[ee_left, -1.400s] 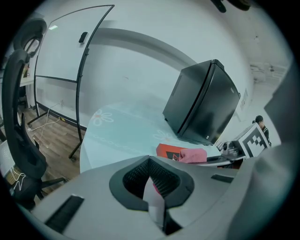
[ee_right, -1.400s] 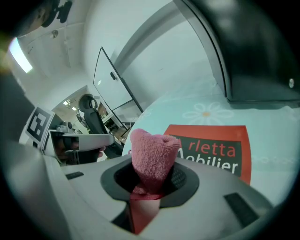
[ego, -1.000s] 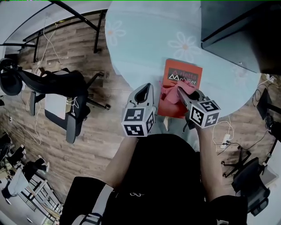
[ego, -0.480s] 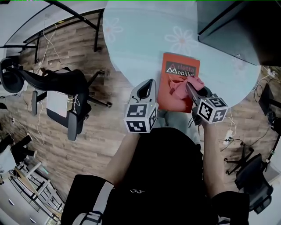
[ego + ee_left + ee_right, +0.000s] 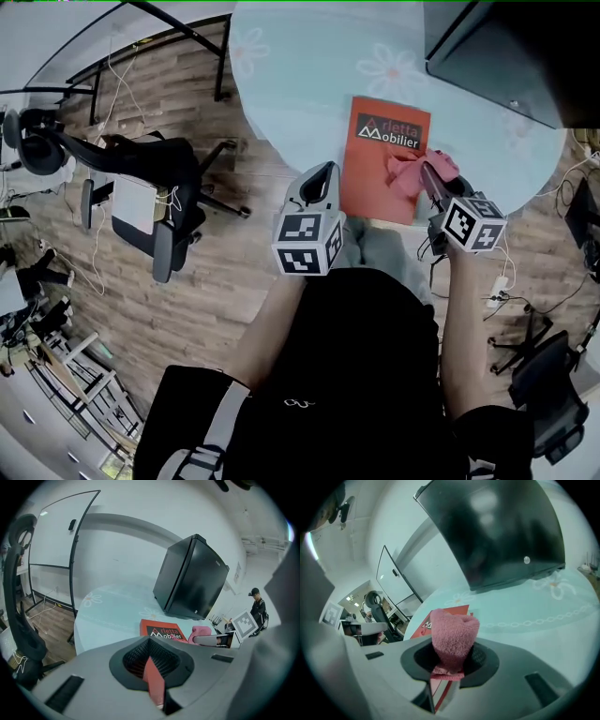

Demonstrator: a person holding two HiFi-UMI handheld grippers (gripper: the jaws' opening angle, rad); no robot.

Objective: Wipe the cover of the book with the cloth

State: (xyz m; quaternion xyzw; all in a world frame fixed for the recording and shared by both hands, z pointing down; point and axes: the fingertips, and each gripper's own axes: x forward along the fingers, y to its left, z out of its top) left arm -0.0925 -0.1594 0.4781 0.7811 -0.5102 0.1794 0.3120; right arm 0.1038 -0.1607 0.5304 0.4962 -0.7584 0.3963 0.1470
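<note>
At left, by the near edge of the round pale-blue flowered worktop point(image 5: 309, 84), the left tool point(image 5: 319, 180) is held with its jaws closed together and nothing between them. Centre-right, the flat red paperback book point(image 5: 370, 183) is laid near the worktop's front edge. The fluffy pink cloth point(image 5: 405, 174) is pinched in the right tool point(image 5: 431, 176) at the cover's right edge. Wiping is judged under way, and a sweep leftward across the cover is called for next. Far right, the black box-shaped cabinet point(image 5: 506, 56) is shut, so its contents cannot be seen.
</note>
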